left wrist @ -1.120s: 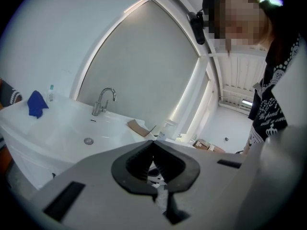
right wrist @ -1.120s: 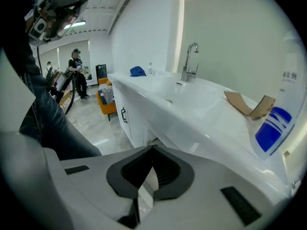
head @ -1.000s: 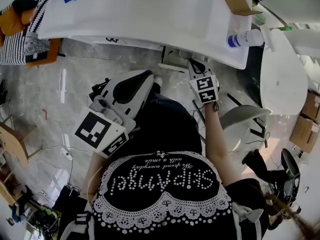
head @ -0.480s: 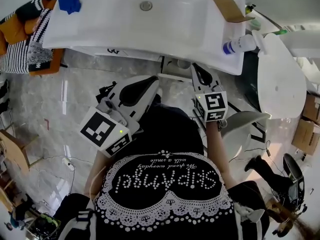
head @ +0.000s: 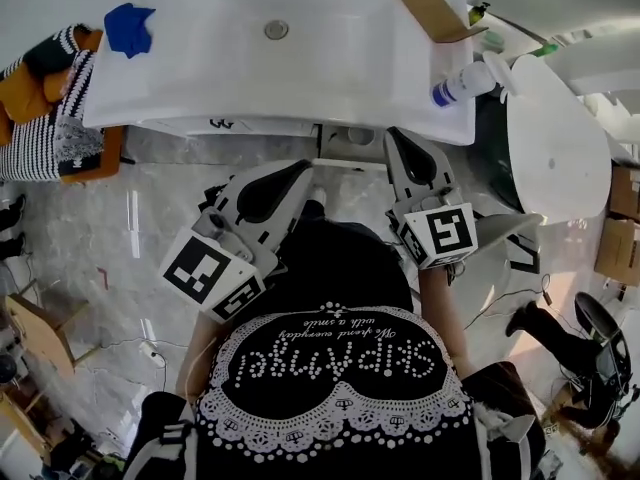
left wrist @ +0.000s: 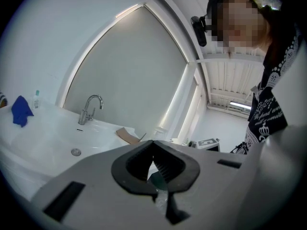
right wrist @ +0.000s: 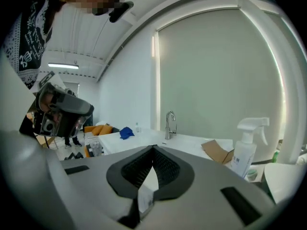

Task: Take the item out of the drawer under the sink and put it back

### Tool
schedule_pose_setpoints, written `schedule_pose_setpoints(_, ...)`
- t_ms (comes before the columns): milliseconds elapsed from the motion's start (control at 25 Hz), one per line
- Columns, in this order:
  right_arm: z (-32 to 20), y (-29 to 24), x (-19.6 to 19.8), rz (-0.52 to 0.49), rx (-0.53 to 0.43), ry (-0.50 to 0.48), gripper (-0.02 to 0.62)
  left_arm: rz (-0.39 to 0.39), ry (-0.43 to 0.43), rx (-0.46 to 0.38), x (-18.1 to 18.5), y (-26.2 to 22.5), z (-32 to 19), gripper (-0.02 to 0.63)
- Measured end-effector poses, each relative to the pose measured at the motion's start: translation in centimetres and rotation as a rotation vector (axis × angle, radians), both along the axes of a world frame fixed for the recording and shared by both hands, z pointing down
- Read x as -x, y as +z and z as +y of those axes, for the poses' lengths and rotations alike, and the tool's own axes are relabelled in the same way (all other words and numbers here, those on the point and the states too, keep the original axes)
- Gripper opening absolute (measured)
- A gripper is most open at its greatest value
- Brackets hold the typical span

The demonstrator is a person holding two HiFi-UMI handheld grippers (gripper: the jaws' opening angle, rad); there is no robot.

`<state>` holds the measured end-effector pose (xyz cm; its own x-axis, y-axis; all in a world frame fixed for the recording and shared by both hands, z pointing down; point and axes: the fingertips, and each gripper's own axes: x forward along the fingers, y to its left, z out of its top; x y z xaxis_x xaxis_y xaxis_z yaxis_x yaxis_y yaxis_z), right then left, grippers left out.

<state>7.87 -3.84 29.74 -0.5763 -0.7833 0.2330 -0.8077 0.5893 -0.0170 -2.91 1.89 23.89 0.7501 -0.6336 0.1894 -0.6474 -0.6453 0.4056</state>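
Both the left gripper (left wrist: pixel 153 145) and the right gripper (right wrist: pixel 153 150) hover pressed together, pinching nothing we can make out, before the sink (head: pixel 330 78). The item shows nowhere, so we judge it sits in the drawer below them.

Right gripper (head: pixel 398 140): raised toward the head camera; shown longer and larger than a second ago.
Marker cube (head: pixel 440 234): shifted down and to the right in the head view, from beside the sink front to beside the person's shoulder; its face grown larger.
Sink (head: pixel 340 63): shown lower in the head view and smaller; more of the top taken in.
Drain (head: pixel 276 30): moved from the top edge down into the basin's middle.
Blue cloth (head: pixel 130 26): earlier cut off by the top edge, now seen whole.
Cardboard (head: pixel 428 6): more of it brought into view.
Spray bottle (head: pixel 458 85): shifted left in the head view.
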Motion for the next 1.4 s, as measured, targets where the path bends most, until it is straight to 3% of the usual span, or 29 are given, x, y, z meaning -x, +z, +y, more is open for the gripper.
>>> schedule_pose_setpoints(640, 3.6, -6.0, -2.1, -0.048, -0.108, 0.093, 0.017, 0.059, -0.005, -0.120, 0.3, -2.5, -0.2, 0.005)
schedule_pose_setpoints(1040, 5.2, -7.0, -3.5, -0.048, -0.079, 0.181, 0.017, 0.063, -0.014, -0.119, 1.7, -3.2, -0.9, 0.005)
schedule_pose_setpoints(1400, 7.5, -6.0, -4.1, -0.091, -0.058, 0.171, 0.017, 0.050, -0.041, -0.120, 1.3, -2.9, -0.2, 0.005)
